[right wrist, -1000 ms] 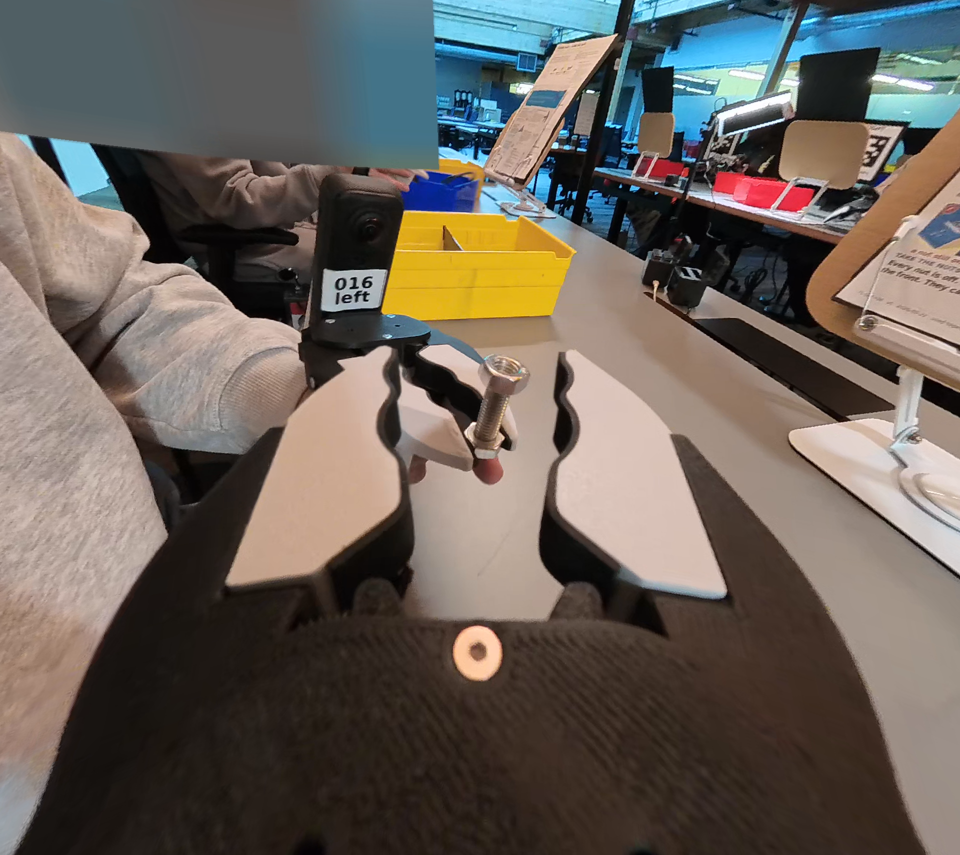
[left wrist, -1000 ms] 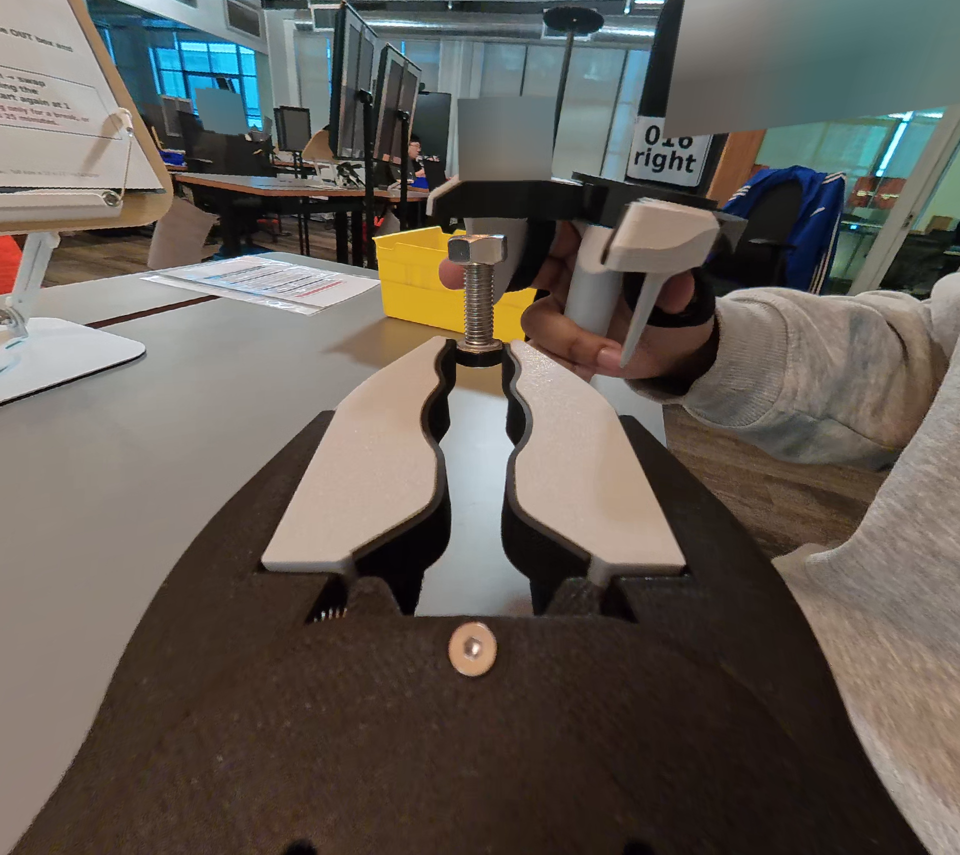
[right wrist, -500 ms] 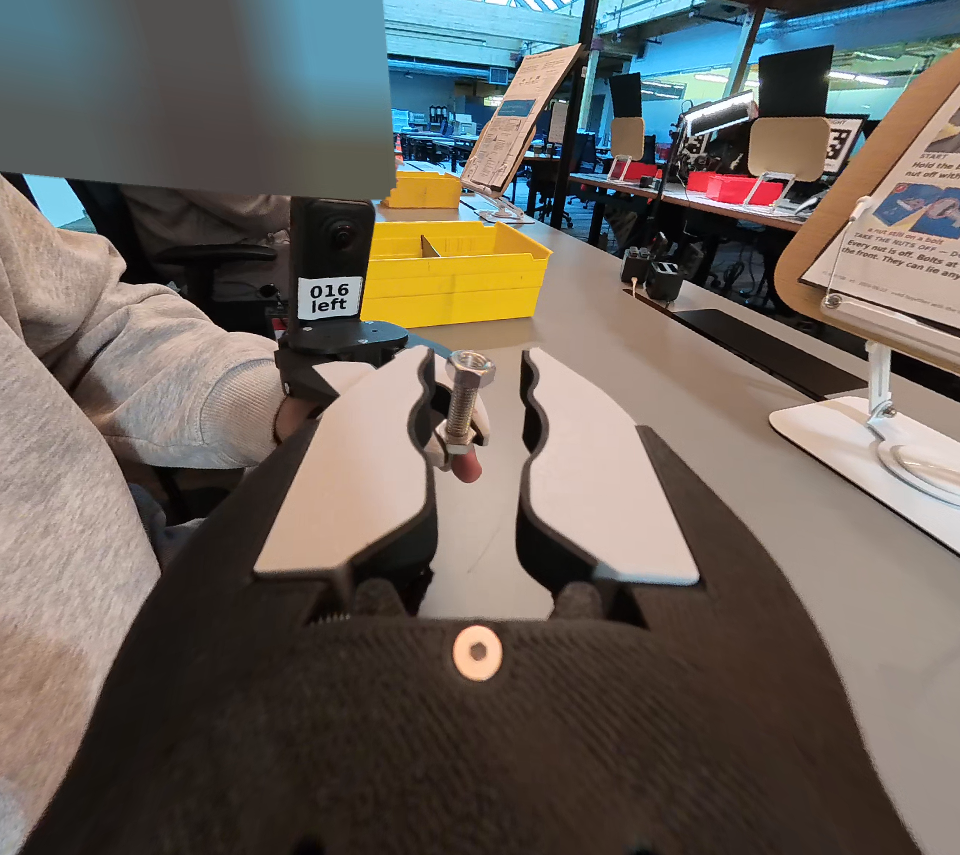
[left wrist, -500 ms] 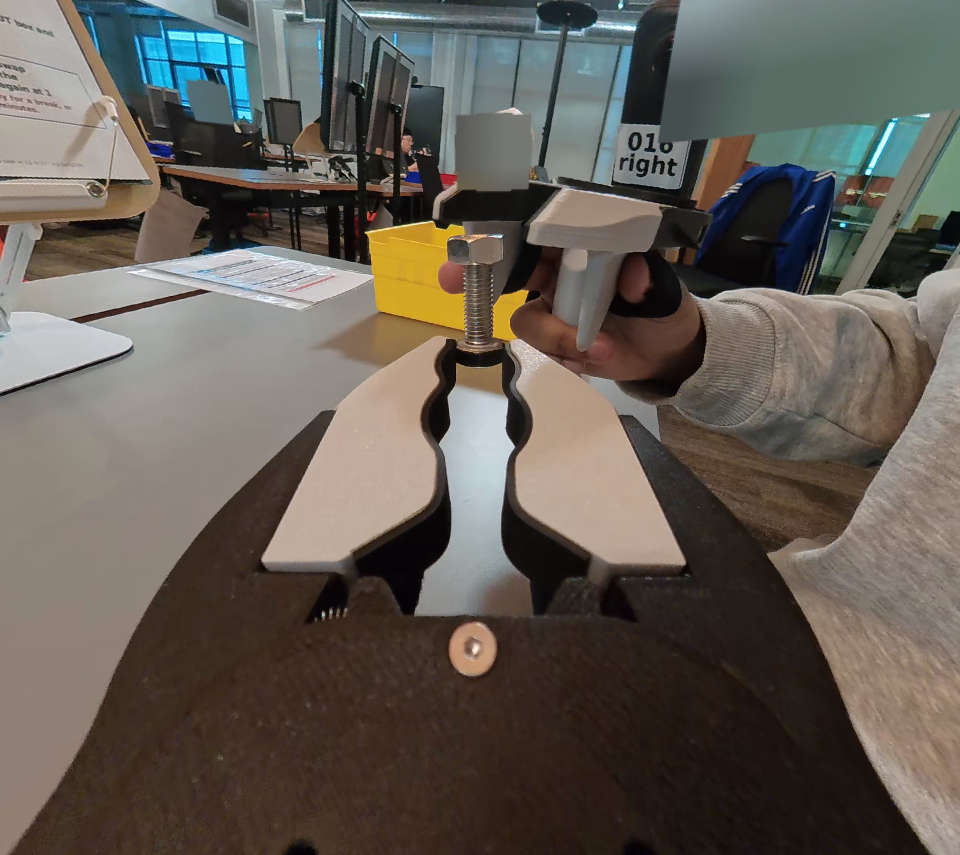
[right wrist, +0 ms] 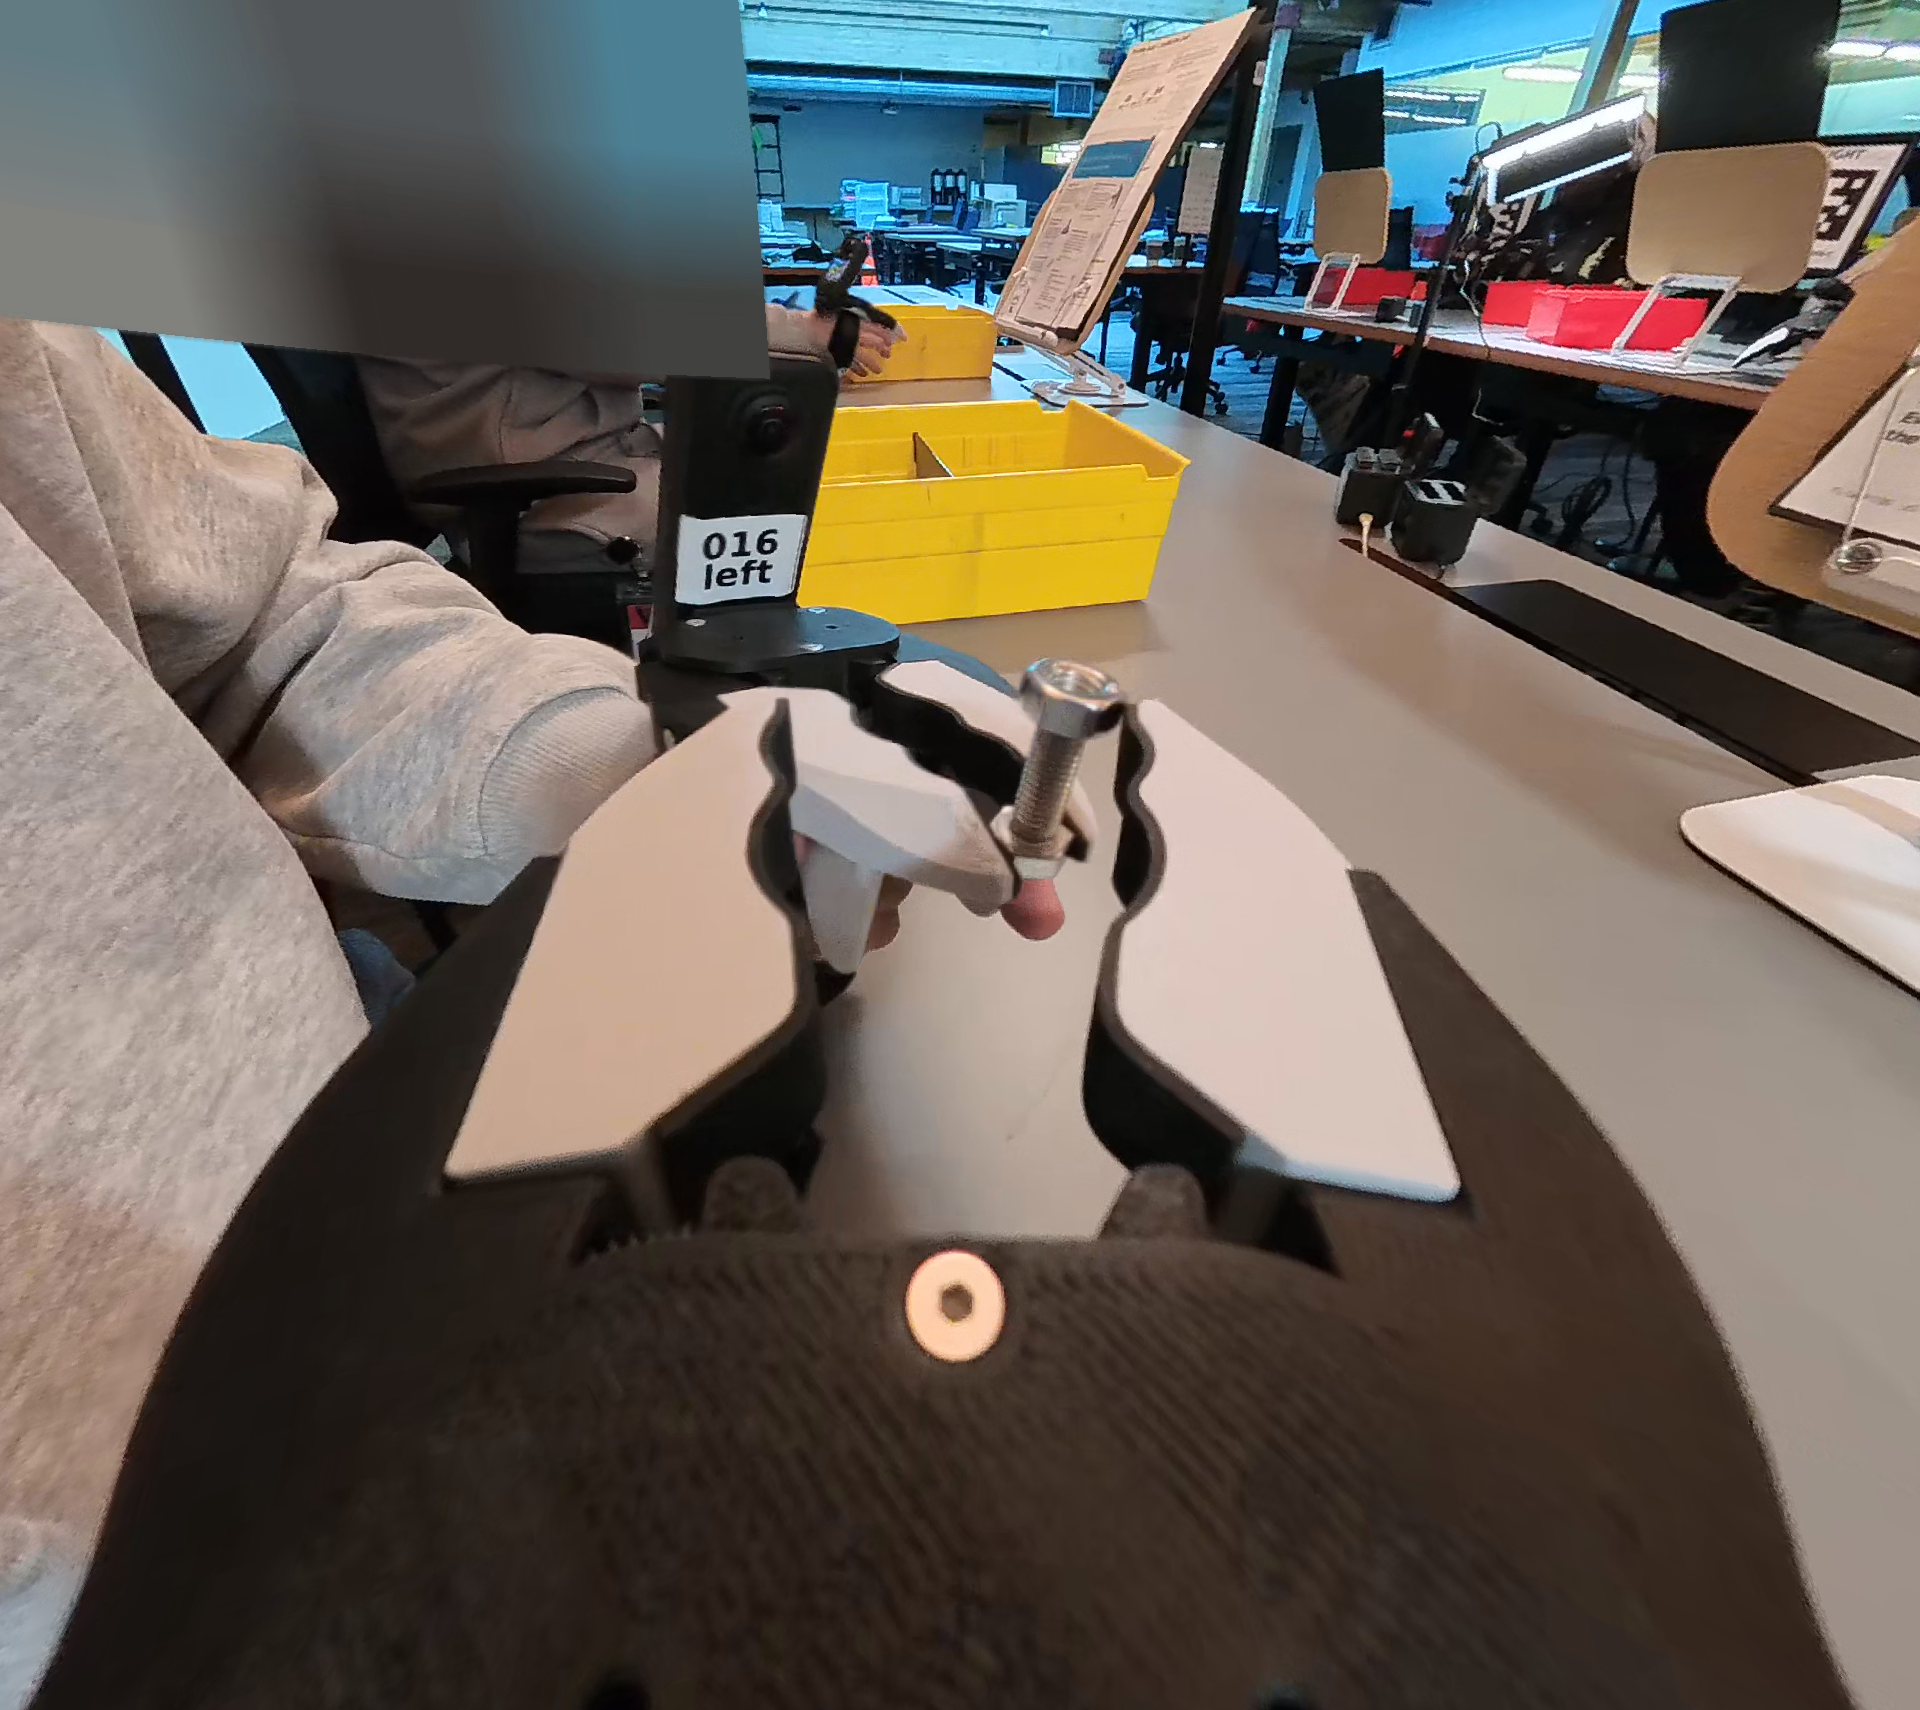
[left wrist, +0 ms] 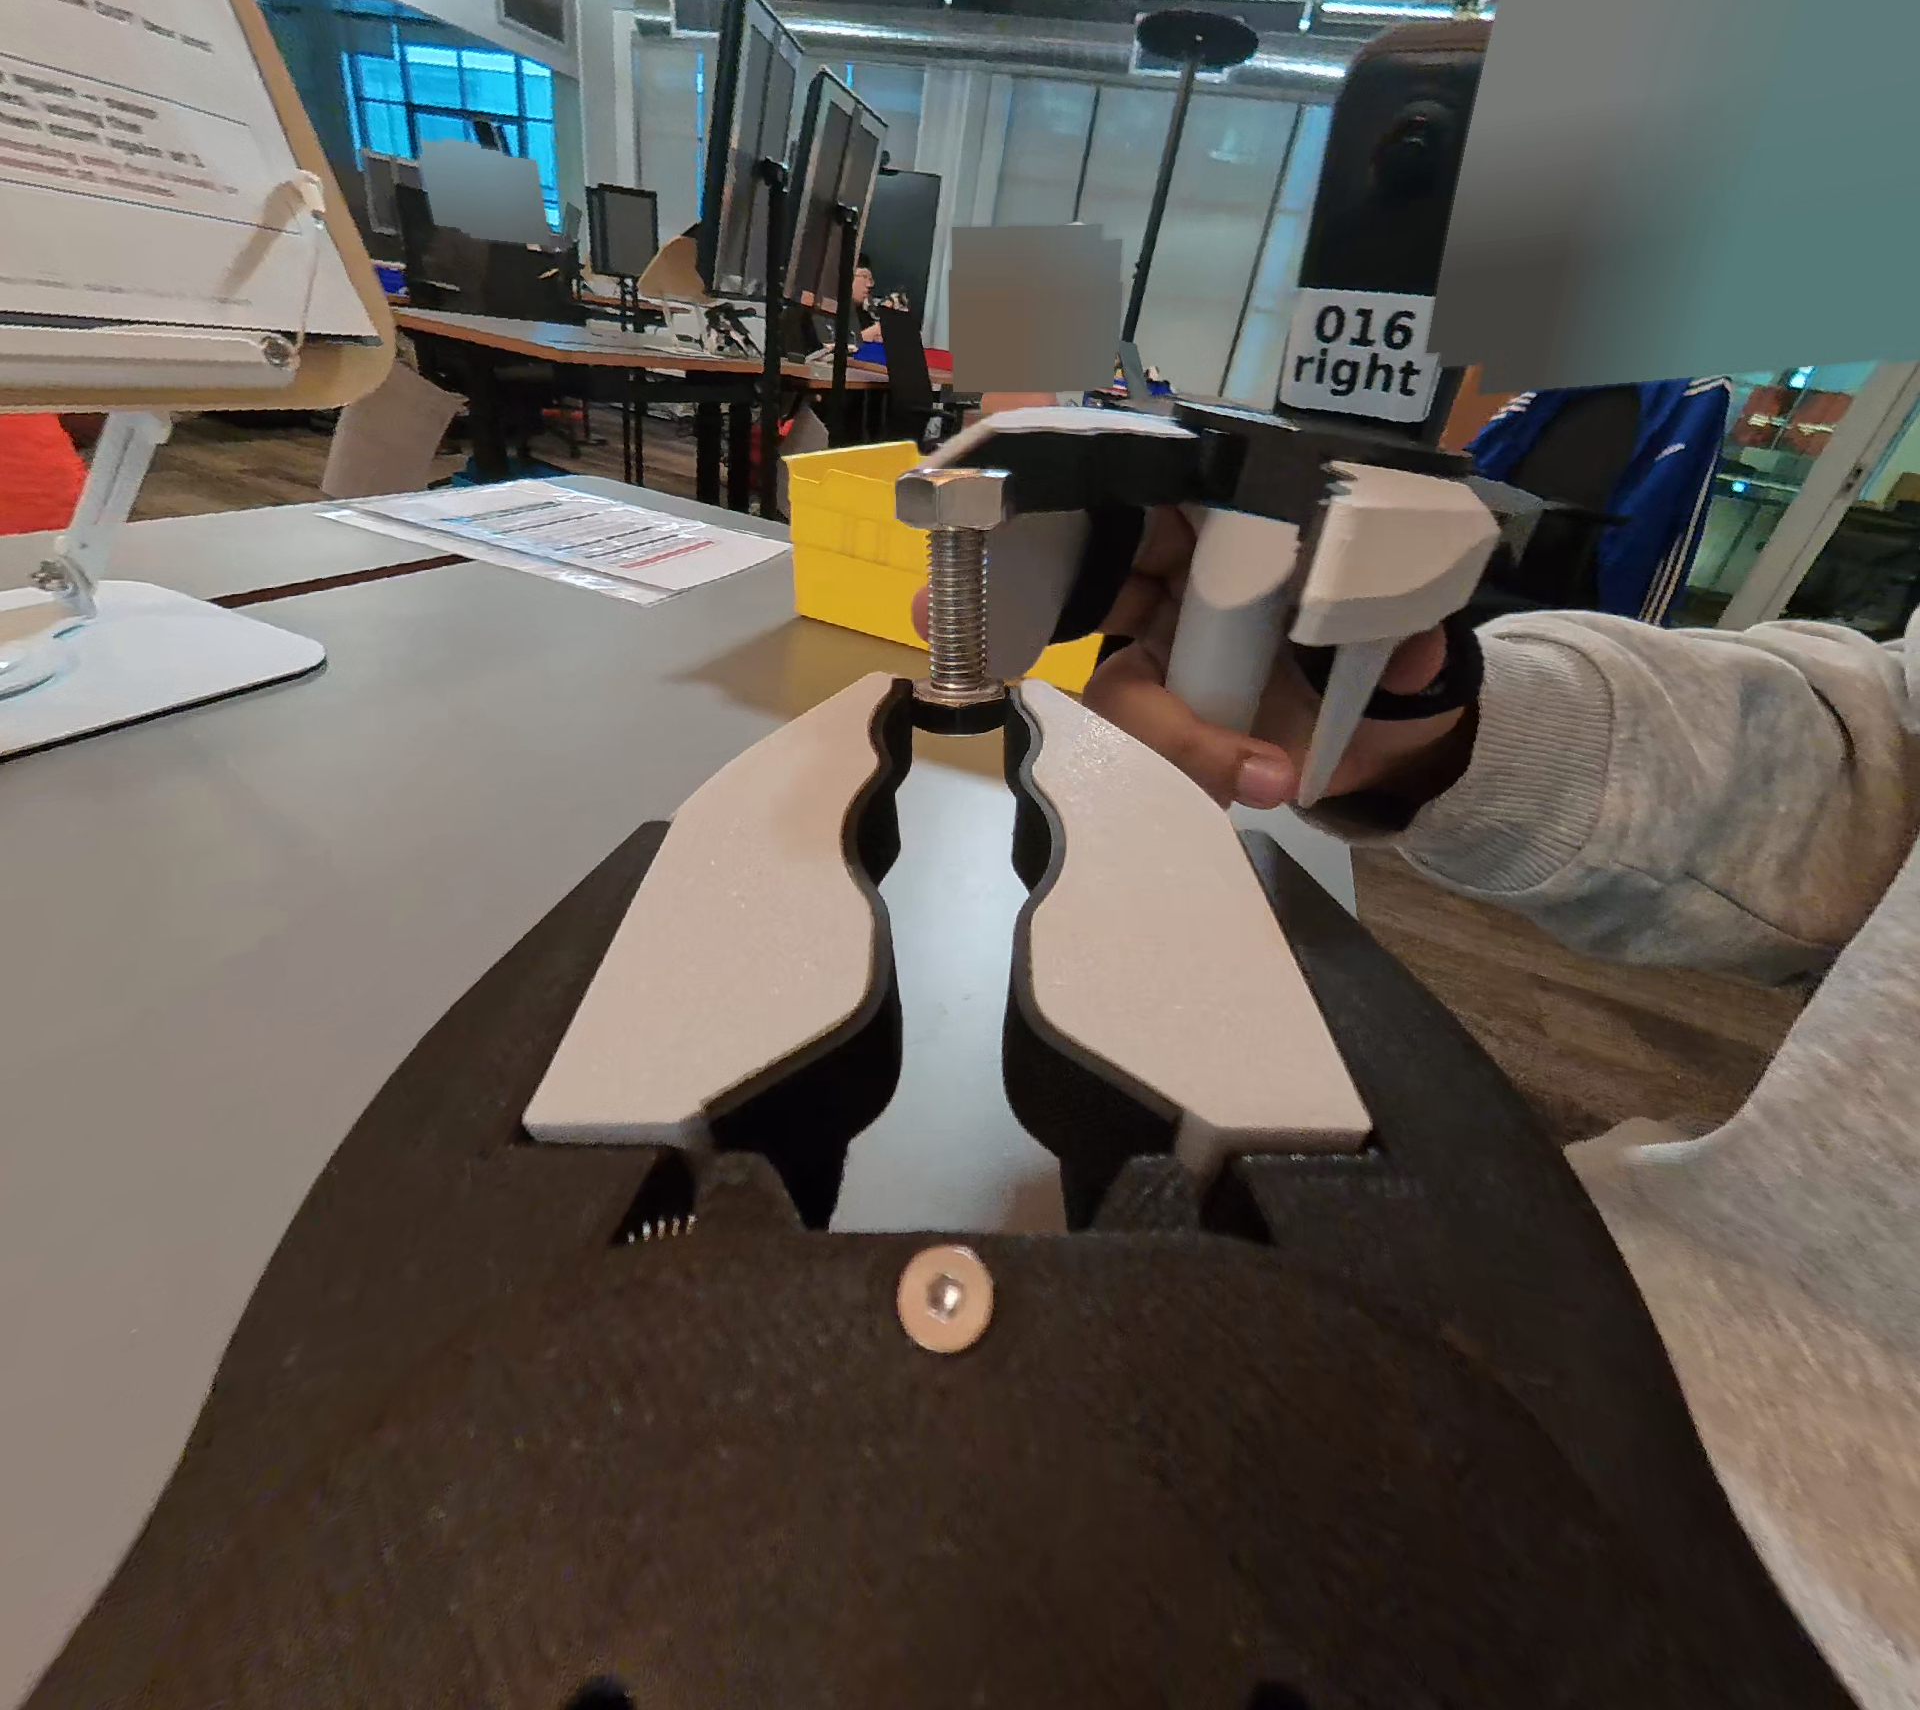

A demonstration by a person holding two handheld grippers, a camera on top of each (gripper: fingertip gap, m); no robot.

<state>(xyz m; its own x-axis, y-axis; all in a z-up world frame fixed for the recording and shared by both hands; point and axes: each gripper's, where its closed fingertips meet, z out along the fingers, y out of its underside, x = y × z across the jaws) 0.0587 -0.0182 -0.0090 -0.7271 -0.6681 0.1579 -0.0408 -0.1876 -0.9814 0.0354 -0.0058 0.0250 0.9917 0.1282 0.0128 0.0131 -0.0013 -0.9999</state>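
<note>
My left gripper point(left wrist: 956, 704) is closed on the lower end of a steel bolt point(left wrist: 954, 590), pinching the nut threaded at its bottom between the fingertips, so the bolt stands upright with its hex head on top, held above the grey table point(left wrist: 260, 829). In the right wrist view the same bolt point(right wrist: 1055, 772) leans slightly and sits between my right gripper's point(right wrist: 951, 725) fingertips, which stand apart on either side of it; its right fingertip point(right wrist: 1148, 730) looks just beside the bolt's top end, though I cannot tell whether it touches. Behind the bolt, farther along the table, is a yellow bin point(right wrist: 987, 507) with a divider inside; I see nothing in the compartments from this angle, and its floor is mostly hidden. A second yellow bin point(right wrist: 935, 341) sits farther off, its contents out of sight. On the far right table are red bins point(right wrist: 1590, 315). A paper stand's white base point(left wrist: 145, 663) rests at the left.
</note>
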